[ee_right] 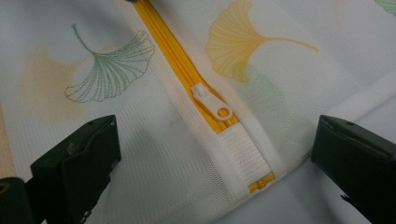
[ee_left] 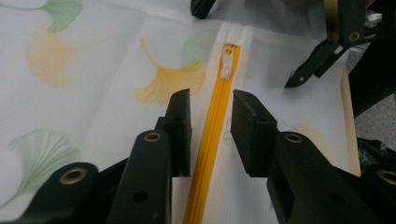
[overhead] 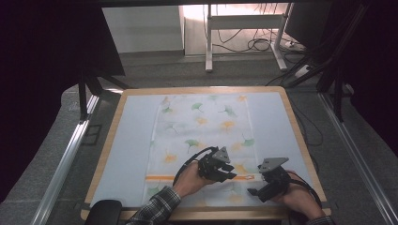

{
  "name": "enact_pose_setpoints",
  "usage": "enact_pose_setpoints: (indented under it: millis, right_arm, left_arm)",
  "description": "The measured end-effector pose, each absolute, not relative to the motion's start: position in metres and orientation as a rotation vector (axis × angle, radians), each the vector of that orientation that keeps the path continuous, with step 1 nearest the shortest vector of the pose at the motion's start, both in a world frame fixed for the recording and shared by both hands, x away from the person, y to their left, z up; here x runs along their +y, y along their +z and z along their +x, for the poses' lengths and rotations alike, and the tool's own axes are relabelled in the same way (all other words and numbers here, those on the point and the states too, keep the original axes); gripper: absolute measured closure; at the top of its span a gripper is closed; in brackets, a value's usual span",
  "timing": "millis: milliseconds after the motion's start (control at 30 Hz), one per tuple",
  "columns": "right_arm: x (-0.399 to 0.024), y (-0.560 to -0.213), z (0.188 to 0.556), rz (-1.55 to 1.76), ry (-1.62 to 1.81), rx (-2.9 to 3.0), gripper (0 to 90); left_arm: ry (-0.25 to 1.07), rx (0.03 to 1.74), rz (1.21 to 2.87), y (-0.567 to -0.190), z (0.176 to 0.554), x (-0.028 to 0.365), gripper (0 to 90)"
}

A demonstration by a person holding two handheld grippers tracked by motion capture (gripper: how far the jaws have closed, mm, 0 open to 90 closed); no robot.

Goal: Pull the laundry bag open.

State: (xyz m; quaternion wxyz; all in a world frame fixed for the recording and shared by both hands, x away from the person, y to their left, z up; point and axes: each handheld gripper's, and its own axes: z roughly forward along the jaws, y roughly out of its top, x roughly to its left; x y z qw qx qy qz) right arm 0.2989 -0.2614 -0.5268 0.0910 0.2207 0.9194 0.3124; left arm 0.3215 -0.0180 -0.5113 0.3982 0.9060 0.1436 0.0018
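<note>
left gripper (ee_left: 210, 119) astride zipper (ee_left: 212, 140) | bag (overhead: 202, 140) edge near right gripper (overhead: 263, 187)

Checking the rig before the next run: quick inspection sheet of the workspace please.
Surface: wood-edged table with a pale top; no spill seen.
Job's things: mesh bag printed with ginkgo leaves lies flat; its yellow zipper is closed, white slider at the end by the white tab.
Clutter: nothing seen.
Grippers: left gripper sits low over the bag, fingers astride the zipper, not pressing it. Right gripper is open wide, fingers either side of the slider end.
Cables: a black cable trails from the left gripper; loose leads lie on the floor beyond.
Surroundings: grey floor, metal rails, a white desk frame behind.
</note>
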Motion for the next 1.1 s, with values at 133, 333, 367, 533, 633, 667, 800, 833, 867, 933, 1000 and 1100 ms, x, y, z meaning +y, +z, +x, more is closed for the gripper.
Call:
enact_pose_setpoints:
  millis: [133, 333, 367, 533, 633, 667, 800, 833, 867, 933, 1000, 1100]
  right_arm:
    - [-0.262, -0.527, 0.299, 0.651, 0.930, 2.735, 1.2]
    - [-0.262, -0.527, 0.299, 0.654, 0.930, 2.736, 1.2]
    - [-0.262, -0.527, 0.299, 0.653, 0.930, 2.735, 1.2]
    - [-0.262, -0.527, 0.299, 0.655, 0.930, 2.735, 1.2]
    - [-0.262, -0.527, 0.299, 0.655, 0.932, 2.738, 1.2]
    - [-0.262, -0.527, 0.299, 0.655, 0.931, 2.736, 1.2]
    - [-0.262, -0.527, 0.299, 0.654, 0.931, 2.736, 1.2]
    - [-0.262, -0.527, 0.299, 0.655, 0.931, 2.736, 1.2]
    - [-0.262, -0.527, 0.299, 0.657, 0.932, 2.736, 1.2]
    - [-0.262, -0.527, 0.299, 0.655, 0.931, 2.735, 1.1]
    - [-0.262, -0.527, 0.299, 0.658, 0.932, 2.736, 1.2]
    - [-0.262, -0.527, 0.299, 0.654, 0.934, 2.738, 1.2]
  left_arm:
    - [-0.006, 0.330, 2.309, -0.512, 0.324, -0.034, 72.4]
    - [-0.010, 0.292, 2.319, -0.513, 0.328, -0.056, 75.0]
    - [-0.011, 0.287, 2.324, -0.513, 0.329, -0.060, 74.9]
    - [-0.028, 0.279, 2.333, -0.519, 0.331, -0.075, 74.9]
    - [-0.014, 0.284, 2.340, -0.523, 0.331, -0.081, 74.8]
    - [-0.006, 0.285, 2.343, -0.523, 0.331, -0.082, 74.8]
    - [0.011, 0.275, 2.346, -0.524, 0.331, -0.083, 76.5]
    - [0.003, 0.272, 2.349, -0.524, 0.330, -0.082, 77.8]
    - [-0.001, 0.268, 2.354, -0.524, 0.330, -0.082, 82.7]
    - [-0.003, 0.267, 2.360, -0.523, 0.330, -0.083, 84.2]
    - [0.003, 0.255, 2.361, -0.521, 0.330, -0.082, 85.0]
    - [-0.004, 0.260, 2.350, -0.517, 0.330, -0.080, 85.1]
